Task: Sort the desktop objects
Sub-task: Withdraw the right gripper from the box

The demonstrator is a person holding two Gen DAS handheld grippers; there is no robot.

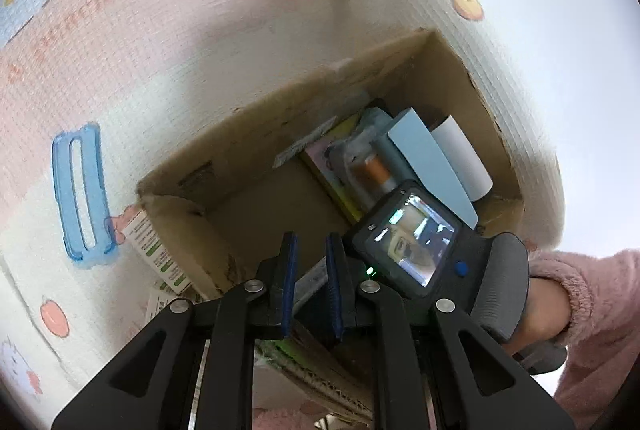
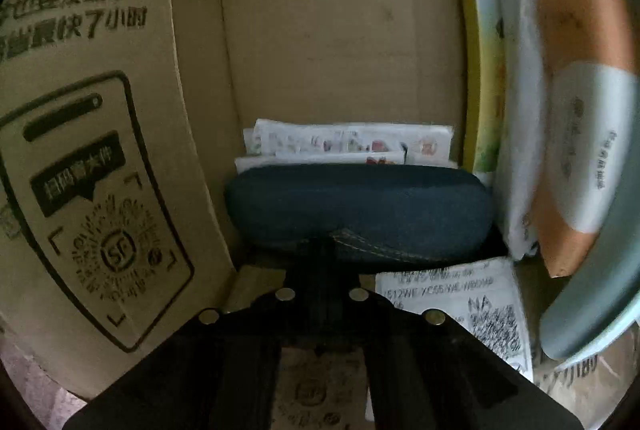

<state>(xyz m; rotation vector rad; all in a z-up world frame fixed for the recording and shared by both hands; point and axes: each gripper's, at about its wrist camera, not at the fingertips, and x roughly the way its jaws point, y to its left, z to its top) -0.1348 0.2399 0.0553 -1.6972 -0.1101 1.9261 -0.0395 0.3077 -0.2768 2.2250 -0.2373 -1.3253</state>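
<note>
The right gripper (image 2: 320,254) is deep inside the cardboard box (image 2: 340,30), and its jaws are pressed together on the near edge of a dark blue glasses case (image 2: 360,206). In the right wrist view the case sits at the middle, low down near the box floor, with a stack of little picture papers (image 2: 348,142) just behind it at 12 o'clock. At 3 o'clock stand a yellow book (image 2: 480,70) and an orange and white packet (image 2: 576,110), close beside the case. A white label with a square code (image 2: 460,298) lies on the floor at 4 o'clock. The left gripper (image 1: 312,286) waits above the box's near wall (image 1: 192,230) — its blue pads are a little apart with nothing between them. From there the right gripper's back, with its small screen (image 1: 412,234), shows at 3 o'clock, held by a hand in a fluffy pink sleeve (image 1: 580,310). A blue plastic buckle (image 1: 82,194) lies on the cartoon mat (image 1: 200,30) at 9 o'clock, outside the box. I think the step now is setting the case down. To do it well, lower it flat until it rests on the floor, keep it off the packet — then open the jaws slowly and lift straight up so nothing tips.
</note>
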